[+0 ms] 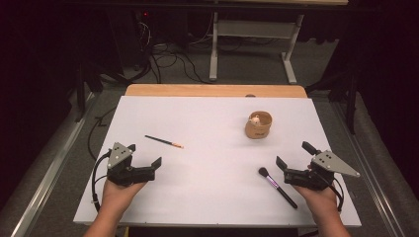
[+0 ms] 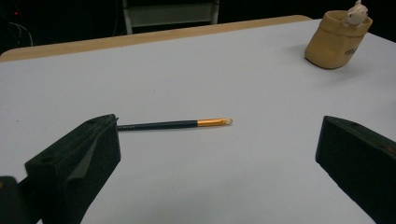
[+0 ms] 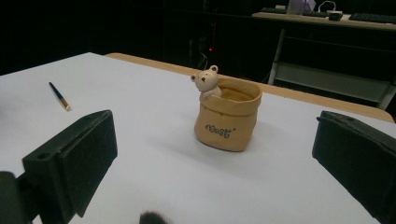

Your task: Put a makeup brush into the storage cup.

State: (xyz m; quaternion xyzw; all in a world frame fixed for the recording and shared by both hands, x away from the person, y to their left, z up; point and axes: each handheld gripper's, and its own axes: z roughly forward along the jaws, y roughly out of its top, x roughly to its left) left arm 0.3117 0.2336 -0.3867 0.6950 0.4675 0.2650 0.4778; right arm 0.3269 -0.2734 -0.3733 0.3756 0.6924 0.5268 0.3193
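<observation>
L gripper [image 1: 146,167]: jaws wide apart, empty, held low at near-left of the table [image 1: 207,113], pointing twd the thin brush.
Thin brush [image 2: 173,124]: dark handle, gold ferrule, pale tip; lies flat just ahead of L gripper, between its jaws in left gripper view, not touching.
Cup [image 3: 227,113]: tan sack-shaped holder w/ bear on rim, upright, far-right of centre, well apart from both brushes.
Powder brush [image 1: 276,186]: black handle, dark fluffy head; flat on table just beside R gripper, on its left.
R gripper [image 1: 294,159]: jaws also spread, empty, near-right, aimed at cup.
Step (judgement): likely start of picking brushes up to drop in cup.
How to do well: come down w/ jaws across the handle, not along it; grip mid-handle, clear of bristles; close gently since thin handle may roll; lift level before tilting twd cup.
</observation>
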